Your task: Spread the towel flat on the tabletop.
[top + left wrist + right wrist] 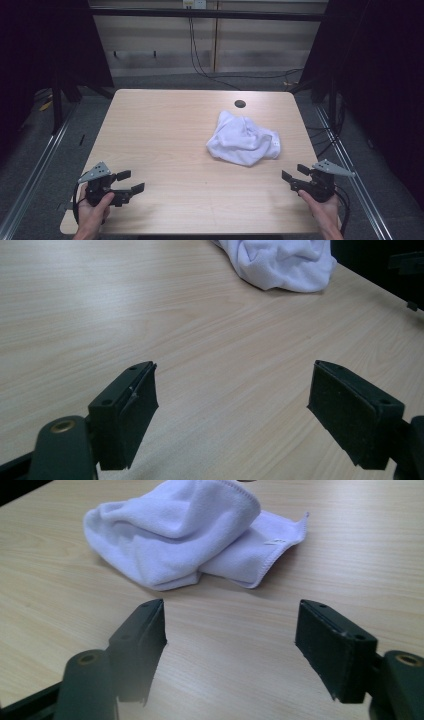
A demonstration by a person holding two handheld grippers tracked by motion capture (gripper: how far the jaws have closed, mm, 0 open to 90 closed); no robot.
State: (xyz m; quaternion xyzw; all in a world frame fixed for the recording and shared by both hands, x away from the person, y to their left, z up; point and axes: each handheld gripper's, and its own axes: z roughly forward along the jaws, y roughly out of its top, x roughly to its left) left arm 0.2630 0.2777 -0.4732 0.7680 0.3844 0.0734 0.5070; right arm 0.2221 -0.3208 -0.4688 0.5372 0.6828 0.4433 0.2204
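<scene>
**benchlurker:** So where did things stand? The crumpled white terry cloth (243, 139) sat bunched up on the right half of the pale wood-grain table (165, 130), nearer the far edge, just this side of the small round dark cable hole (240, 104). Looked totally untouched, so the job hadn't really begun.

**towel_guy:** Agreed. The left gripper (129, 182) hovered at the near left corner, well apart from the cloth, jaws spread wide with nothing between them. The right gripper (295, 172) was near the right edge, also spread and empty, but with the cloth just ahead of it; the right gripper view had a hemmed corner (295, 527) poking toward it.

**benchlurker:** Anything blocking?

**towel_guy:** Nope, bare tabletop between both grippers and the cloth. Around it were black cables (210, 70) on the floor behind and a dark frame bar (200, 12). My guess: all the reaching, grabbing and straightening was still left.
</scene>
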